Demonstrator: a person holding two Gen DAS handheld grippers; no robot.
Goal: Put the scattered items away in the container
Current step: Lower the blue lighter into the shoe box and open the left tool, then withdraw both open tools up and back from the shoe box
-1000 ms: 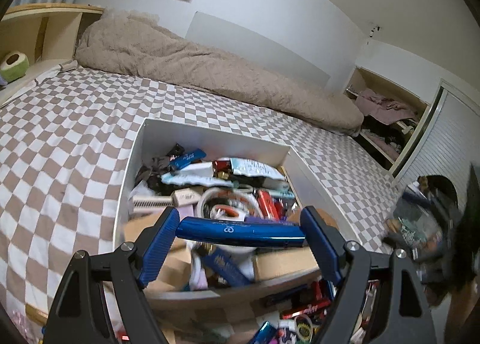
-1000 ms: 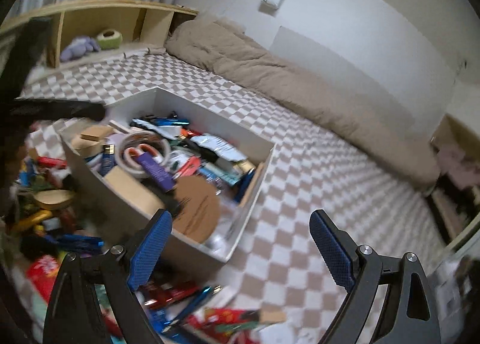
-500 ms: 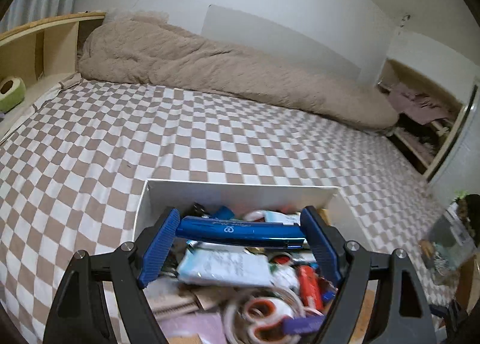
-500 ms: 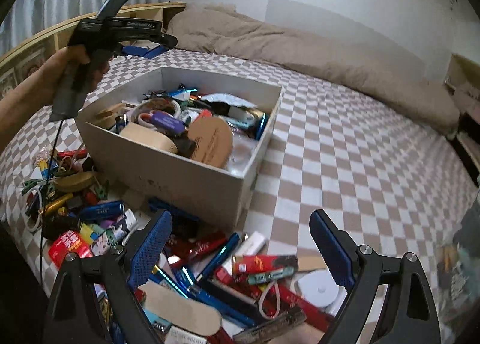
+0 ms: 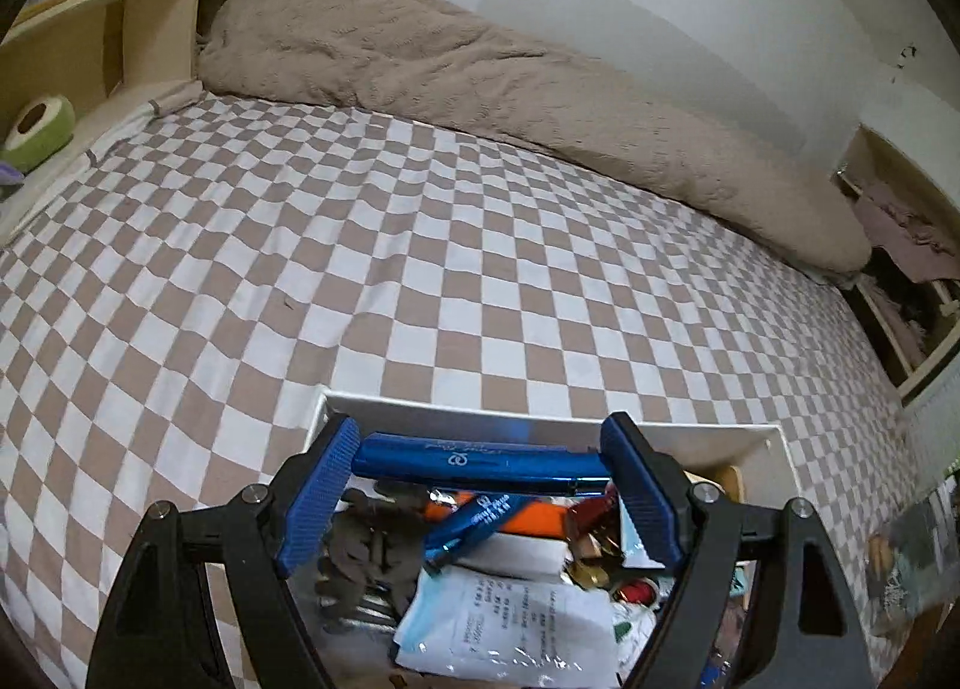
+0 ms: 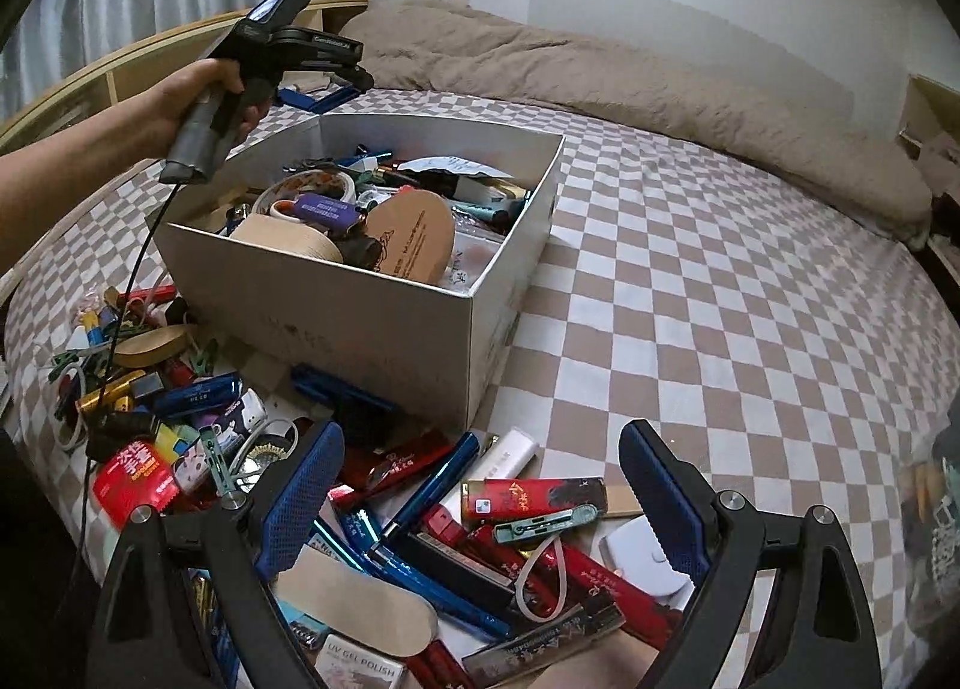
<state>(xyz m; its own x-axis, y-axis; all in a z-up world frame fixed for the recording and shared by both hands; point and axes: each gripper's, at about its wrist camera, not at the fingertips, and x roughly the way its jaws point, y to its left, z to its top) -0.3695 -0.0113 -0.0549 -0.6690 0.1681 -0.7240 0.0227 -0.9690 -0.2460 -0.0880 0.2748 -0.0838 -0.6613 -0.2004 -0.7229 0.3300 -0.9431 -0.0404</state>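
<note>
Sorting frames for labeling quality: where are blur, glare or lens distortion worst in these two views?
Left wrist view: strong fisheye bending of the checkered bedsheet, dark vignette corners, blurred clutter at far right, glare on the blue pen. Right wrist view: mostly sharp, red packet motion-smeared, right edge blurred.

Dim, soft light; warped fisheye edges

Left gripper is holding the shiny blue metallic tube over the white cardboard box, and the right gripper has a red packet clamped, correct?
Not quite. The right gripper is open and empty above the scattered items, as the right wrist view shows. The left gripper does hold the shiny blue metallic tube over the white cardboard box.
</note>
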